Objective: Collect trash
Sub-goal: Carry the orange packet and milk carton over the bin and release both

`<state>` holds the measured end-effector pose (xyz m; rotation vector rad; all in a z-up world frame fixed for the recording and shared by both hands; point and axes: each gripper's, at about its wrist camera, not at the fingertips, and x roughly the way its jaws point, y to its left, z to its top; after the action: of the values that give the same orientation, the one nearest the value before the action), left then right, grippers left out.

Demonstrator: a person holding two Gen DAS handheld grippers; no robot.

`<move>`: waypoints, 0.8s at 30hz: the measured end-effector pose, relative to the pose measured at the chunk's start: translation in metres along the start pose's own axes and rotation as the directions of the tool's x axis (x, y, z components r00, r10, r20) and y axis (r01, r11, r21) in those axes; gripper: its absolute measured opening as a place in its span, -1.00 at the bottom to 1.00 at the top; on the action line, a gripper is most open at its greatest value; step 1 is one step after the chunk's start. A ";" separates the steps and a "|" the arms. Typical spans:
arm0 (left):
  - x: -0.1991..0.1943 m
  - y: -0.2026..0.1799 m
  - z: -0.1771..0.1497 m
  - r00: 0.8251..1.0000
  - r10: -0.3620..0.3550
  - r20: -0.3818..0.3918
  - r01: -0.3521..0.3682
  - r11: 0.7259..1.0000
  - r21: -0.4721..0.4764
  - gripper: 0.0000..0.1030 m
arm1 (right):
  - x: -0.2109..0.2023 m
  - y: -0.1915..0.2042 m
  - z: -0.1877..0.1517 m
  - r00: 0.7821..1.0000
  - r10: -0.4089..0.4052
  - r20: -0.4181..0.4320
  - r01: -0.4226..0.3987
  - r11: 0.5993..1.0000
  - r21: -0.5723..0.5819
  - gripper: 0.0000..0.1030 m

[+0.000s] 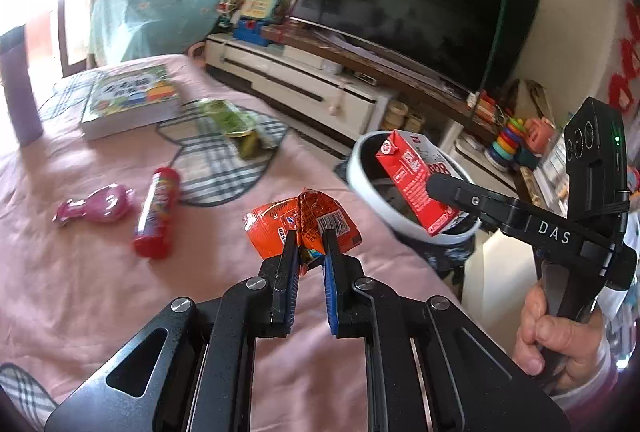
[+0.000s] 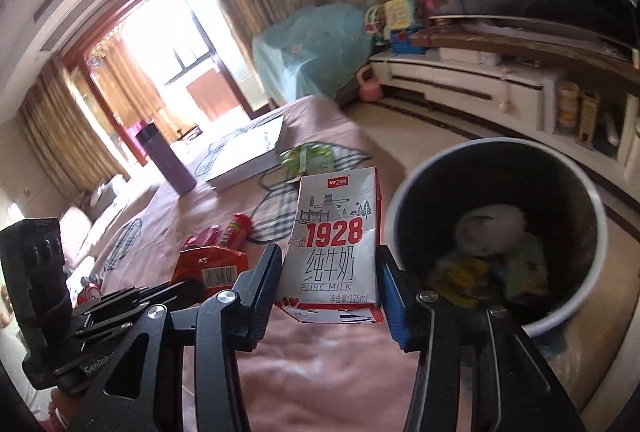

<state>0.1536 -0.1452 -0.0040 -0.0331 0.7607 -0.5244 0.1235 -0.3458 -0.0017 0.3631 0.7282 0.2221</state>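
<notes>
Both hands loaded at once here. The right gripper (image 2: 330, 268) is clamped on a small milk carton (image 2: 336, 240), jaws pressing its two narrow sides, and from the left wrist view that carton (image 1: 416, 183) hangs tilted against the rim of the white-rimmed bin (image 1: 360, 167) standing just off the table's edge. Not over the middle, though: in the right wrist view the bin's opening (image 2: 496, 159) sits off to the right of the carton, with rubbish already at the bottom.

The left gripper (image 1: 312, 236) has its jaws pinched together on a crumpled orange wrapper (image 1: 280, 228), low over the pink cloth (image 1: 80, 292).

What worries me: let go of the carton now and it could clip the rim and tumble to the floor (it needs to travel further over the opening first, I'd say). The wrapper is thin and slick, held by a fold, so a quick swing might shake it loose. And the two grippers are close together, so both heading for one bin risks a knock.

A red candy tube (image 1: 156, 211), a pink wrapper (image 1: 98, 207) and a green packet (image 1: 228, 119) wait on the table.
</notes>
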 end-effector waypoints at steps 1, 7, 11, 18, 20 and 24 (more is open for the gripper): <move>0.001 -0.006 0.001 1.000 -0.007 0.000 0.007 1.000 0.009 -0.80 | -0.005 -0.006 0.000 1.000 -0.012 0.008 0.012 1.000 0.009 -0.07; 0.014 -0.040 0.013 0.999 -0.034 -0.001 0.034 0.997 0.063 -0.80 | -0.025 -0.040 0.000 0.998 -0.057 0.041 0.054 0.997 0.061 -0.07; 0.028 -0.056 0.020 0.999 -0.041 -0.012 0.042 0.995 0.089 -0.80 | -0.033 -0.056 0.002 0.996 -0.073 0.055 0.068 0.994 0.083 -0.07; 0.048 -0.077 0.030 0.999 -0.039 -0.031 0.042 0.992 0.121 -0.80 | -0.038 -0.072 0.006 0.994 -0.088 0.062 0.083 0.993 0.087 -0.07; 0.054 -0.083 0.033 0.999 -0.033 -0.035 0.038 0.991 0.129 -0.80 | -0.038 -0.075 0.007 0.994 -0.094 0.061 0.089 0.992 0.088 -0.07; 0.063 -0.090 0.037 0.999 -0.033 -0.041 0.038 0.989 0.140 -0.80 | -0.036 -0.081 0.011 0.993 -0.104 0.057 0.099 0.992 0.080 -0.07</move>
<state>0.1761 -0.2584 0.0014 0.0948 0.7601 -0.6128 0.1105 -0.4341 -0.0042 0.4036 0.6943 0.0867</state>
